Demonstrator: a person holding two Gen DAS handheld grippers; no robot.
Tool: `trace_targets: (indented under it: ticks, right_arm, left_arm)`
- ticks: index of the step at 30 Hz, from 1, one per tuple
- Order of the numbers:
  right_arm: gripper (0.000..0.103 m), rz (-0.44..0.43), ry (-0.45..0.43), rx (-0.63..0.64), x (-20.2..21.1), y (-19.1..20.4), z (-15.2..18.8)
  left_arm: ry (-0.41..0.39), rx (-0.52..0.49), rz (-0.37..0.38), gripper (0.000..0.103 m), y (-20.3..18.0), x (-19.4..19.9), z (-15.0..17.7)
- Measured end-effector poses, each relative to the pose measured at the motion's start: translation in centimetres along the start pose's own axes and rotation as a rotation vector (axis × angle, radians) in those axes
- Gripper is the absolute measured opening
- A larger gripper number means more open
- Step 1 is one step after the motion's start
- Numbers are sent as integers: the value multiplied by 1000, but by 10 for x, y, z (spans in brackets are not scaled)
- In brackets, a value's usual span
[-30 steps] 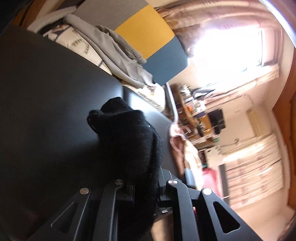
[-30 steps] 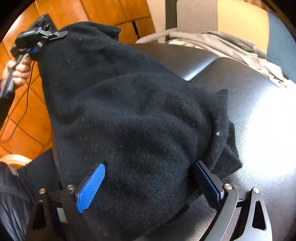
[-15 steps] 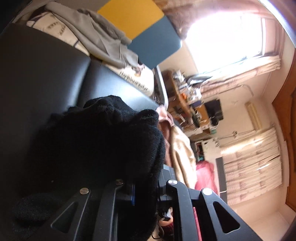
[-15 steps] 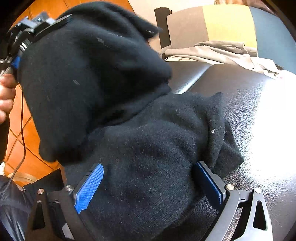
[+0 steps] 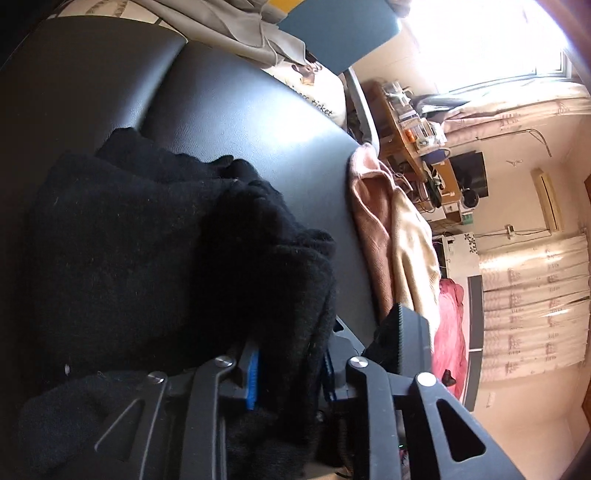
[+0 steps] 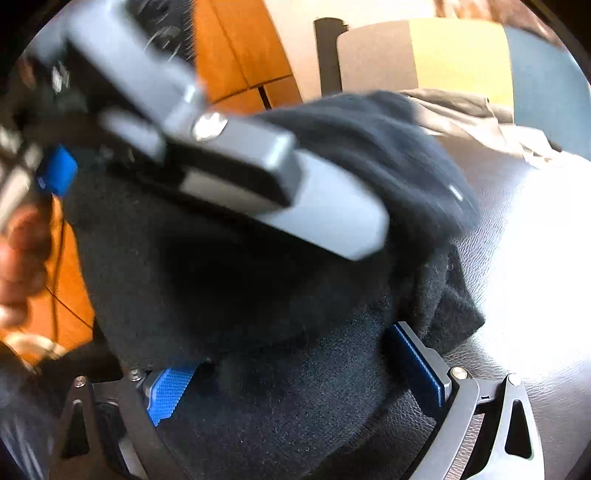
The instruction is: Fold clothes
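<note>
Black knit sweater (image 5: pixel 155 258) lies bunched on the dark leather couch seat (image 5: pixel 258 122), one layer doubled over another. Left gripper (image 5: pixel 291 365) is pinched tight on a thick fold of it, blue pads pressed into the wool. Right gripper (image 6: pixel 295 376) sits spread wide, sweater bulging between its fingers. Beyond, a grey garment (image 5: pixel 229 33) drapes at the far edge; pink and cream clothes (image 5: pixel 388 236) hang off the right side.

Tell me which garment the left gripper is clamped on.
The black knit sweater on the dark couch: the left gripper pinches its fold. The pink garment, cream garment and grey garment lie untouched.
</note>
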State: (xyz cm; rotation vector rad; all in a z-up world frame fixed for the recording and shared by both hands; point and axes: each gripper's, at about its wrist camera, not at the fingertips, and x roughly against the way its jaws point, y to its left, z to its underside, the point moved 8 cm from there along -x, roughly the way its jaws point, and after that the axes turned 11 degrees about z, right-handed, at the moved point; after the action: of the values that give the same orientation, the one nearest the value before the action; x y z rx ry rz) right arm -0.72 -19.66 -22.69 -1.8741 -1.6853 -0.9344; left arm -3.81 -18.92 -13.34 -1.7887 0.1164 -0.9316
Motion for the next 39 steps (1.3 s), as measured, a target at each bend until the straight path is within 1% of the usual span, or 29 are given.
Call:
trace_targets:
  ticks: [3,8,12,16,18,19,21,22,24,26,27,29,32,34,35,36,37,38,39]
  right_arm:
    - [101,53,20,53,5,5,3]
    - [101,89,33,32,28,-2,14]
    - [102,129,61,-1,48,-10,33]
    - [102,169,82,-38,72,-17,52]
    - [102,180,80,-59,86,-18,58]
    - [102,180,64,-73,102,-14,57]
    - [102,169,17,-61,123,-1,45]
    - [103,151,-2,-47,132,11,35]
    - [103,113,-40,-18,149,35,16]
    - [103,140,-20,61,142,56,-2]
    - [103,153,-10,101,138,66,-11]
    - [103,143,25,123,117,80,-31]
    - [103,122,64,-45,115,74,-11]
    - [103,108,89,-158,114,70,2]
    - [103,101,110,-217,111,66,15]
    - [102,94,126,-268,110,71,28]
    - [99,85,122,-309,112,73,37]
    - [93,76,118,-350,115,75,45]
    - [89,67,114,-390,118,78,53]
  left_arm:
    - [22,6,43,34,-10,9,6]
    - [31,-12,172,39,-34,28,19]
    - [13,-34,247,40,-41,49,23]
    - [-58,-67,266,42,-18,96,31]
    - [-88,-61,250,42,3,115,35]
    - [-114,-52,231,42,23,130,40]
    - [-150,-33,190,42,53,148,46]
    - [-169,-5,161,42,75,157,51]
    - [-186,44,166,42,99,164,58]
    - [-204,87,215,43,117,169,69]
    - [-204,97,223,43,123,167,72]
    - [-188,102,233,43,134,161,81]
    - [-161,115,251,45,149,147,91]
    - [-163,113,239,46,155,138,90]
    - [-167,107,231,48,156,133,89]
    - [-164,96,233,50,154,129,87]
    - [-161,84,237,51,152,125,85]
    - [-155,66,239,53,150,123,83]
    - [-148,49,226,55,149,118,81]
